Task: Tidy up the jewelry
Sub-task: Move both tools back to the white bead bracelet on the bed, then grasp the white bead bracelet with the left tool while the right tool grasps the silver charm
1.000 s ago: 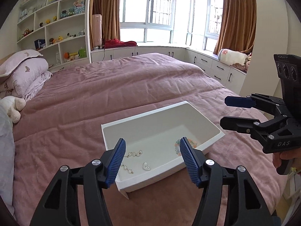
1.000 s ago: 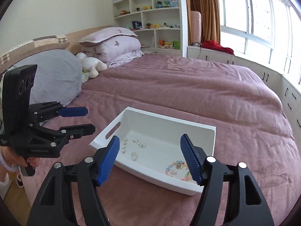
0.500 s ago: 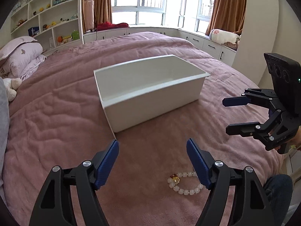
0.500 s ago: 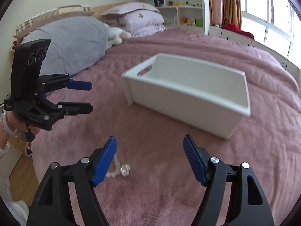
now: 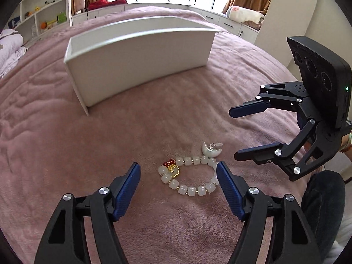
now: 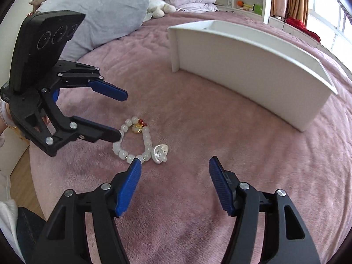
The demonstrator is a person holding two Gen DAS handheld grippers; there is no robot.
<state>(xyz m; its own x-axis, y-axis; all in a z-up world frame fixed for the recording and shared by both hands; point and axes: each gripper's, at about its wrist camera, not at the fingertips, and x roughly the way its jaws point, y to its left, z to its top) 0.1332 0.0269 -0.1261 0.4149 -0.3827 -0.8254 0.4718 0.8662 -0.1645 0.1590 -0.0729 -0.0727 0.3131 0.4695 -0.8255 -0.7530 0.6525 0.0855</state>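
My left gripper (image 5: 178,176) gapes over the bead bracelet (image 5: 190,176) (silver charm (image 5: 211,149) at 1 o'clock); right gripper (image 6: 175,167) open, white tray (image 5: 140,59) at 12.

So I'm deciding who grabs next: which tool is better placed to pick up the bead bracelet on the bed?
Probably left. The left tool is open with the bracelet lying between its fingers. The right tool is open too, but the bracelet sits off to its left, beside its left finger.
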